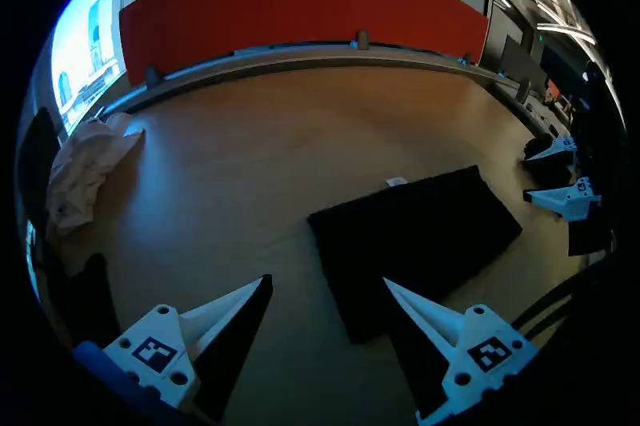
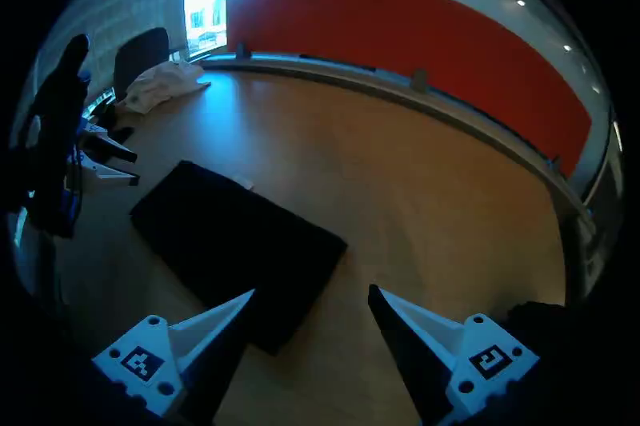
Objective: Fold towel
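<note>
A black towel (image 1: 416, 234) lies folded flat on the wooden table (image 1: 264, 154), with a small white tag at its far edge. My left gripper (image 1: 324, 290) hovers open just before the towel's near corner, with nothing between its fingers. In the right gripper view the same towel (image 2: 236, 246) lies ahead and to the left. My right gripper (image 2: 312, 298) is open above its near edge, holding nothing. The right gripper (image 1: 564, 174) also shows far right in the left gripper view, and the left gripper (image 2: 108, 162) far left in the right gripper view.
A crumpled white cloth (image 1: 84, 166) lies at the table's far left edge, seen as white cloth (image 2: 164, 82) near a dark chair (image 2: 140, 54) in the right gripper view. A red partition (image 1: 304, 6) runs along the table's back edge.
</note>
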